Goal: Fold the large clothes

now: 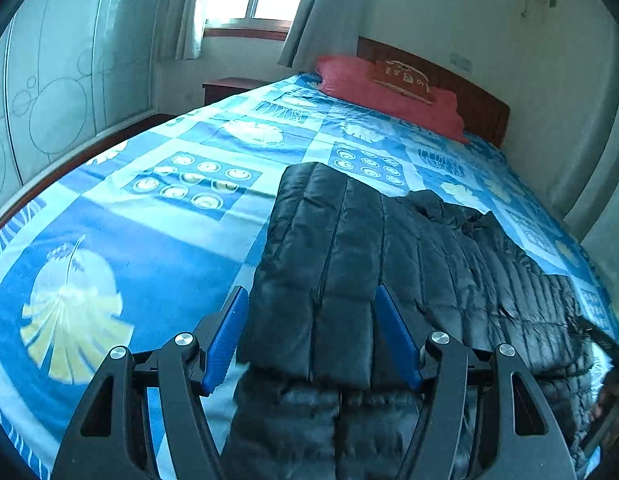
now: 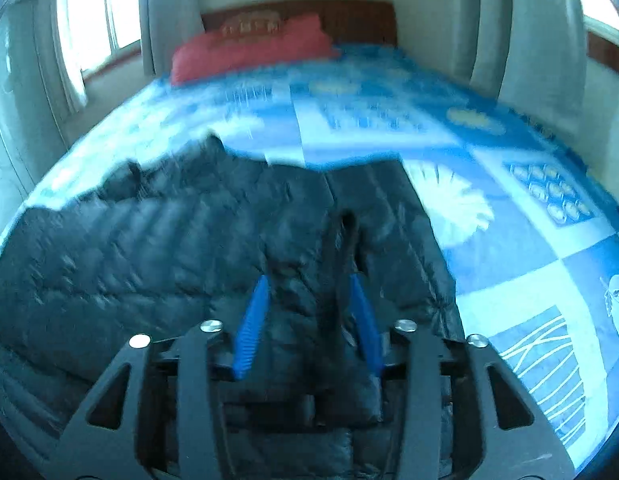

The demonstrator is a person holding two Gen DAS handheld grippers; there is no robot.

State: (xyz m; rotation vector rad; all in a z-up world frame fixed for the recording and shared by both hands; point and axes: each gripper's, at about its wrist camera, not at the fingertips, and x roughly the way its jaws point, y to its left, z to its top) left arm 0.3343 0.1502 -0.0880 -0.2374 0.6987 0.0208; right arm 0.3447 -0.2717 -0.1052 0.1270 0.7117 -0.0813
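Observation:
A black quilted puffer jacket [image 1: 389,248] lies spread across the blue patterned bed, with one long panel folded over its top. My left gripper [image 1: 311,300] hovers over the near end of that panel. Its blue pads [image 1: 229,332] stand wide apart on either side and do not press the fabric. In the blurred right wrist view the same jacket [image 2: 157,240] fills the lower left. My right gripper [image 2: 309,292] sits low over it, jaws partly apart, with puffy fabric between them. A dark strip of the jacket [image 2: 346,236] stands up beside the right pad.
The bedspread [image 1: 121,240] stretches left and far of the jacket. A red pillow [image 1: 385,88] lies against the wooden headboard [image 1: 481,108]. A wardrobe [image 1: 49,92] stands along the left, with curtains and a window behind. A dark blurred shape [image 1: 609,352] intrudes at the right edge.

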